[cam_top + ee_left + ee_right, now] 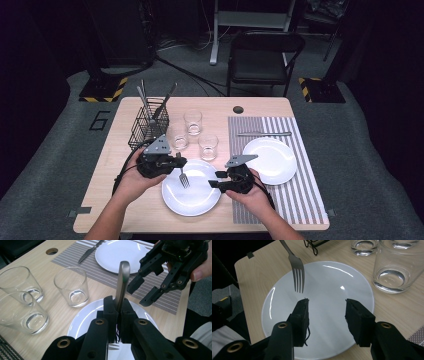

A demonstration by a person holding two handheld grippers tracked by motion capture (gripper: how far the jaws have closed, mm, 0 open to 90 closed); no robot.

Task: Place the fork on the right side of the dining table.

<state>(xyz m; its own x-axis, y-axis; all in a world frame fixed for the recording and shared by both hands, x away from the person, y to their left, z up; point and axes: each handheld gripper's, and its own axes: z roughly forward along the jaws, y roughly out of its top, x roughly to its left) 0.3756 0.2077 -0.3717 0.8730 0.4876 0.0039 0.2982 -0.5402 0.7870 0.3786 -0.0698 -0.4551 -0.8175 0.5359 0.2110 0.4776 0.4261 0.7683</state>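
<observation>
The left tool [176, 162] pinches a fork [183, 178] by its handle, tines hanging over the near plate [200, 200]. The right tool [214, 179], spread and bare, hovers over that plate's right side.

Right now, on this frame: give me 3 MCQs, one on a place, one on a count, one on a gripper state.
1. Where does the knife lie?
A. on the striped mat beyond the far plate
B. in the wire basket
C. on the near plate

2. How many glasses stand on the table?
A. two
B. three
C. five

3. How is the left gripper?
A. open, nothing in it
B. shut on a glass
C. shut on the fork

Key:
1 A: the knife rests on the mat past the far plate.
2 B: three glasses stand beside the basket.
3 C: the left gripper clamps the fork over the near plate.
</observation>
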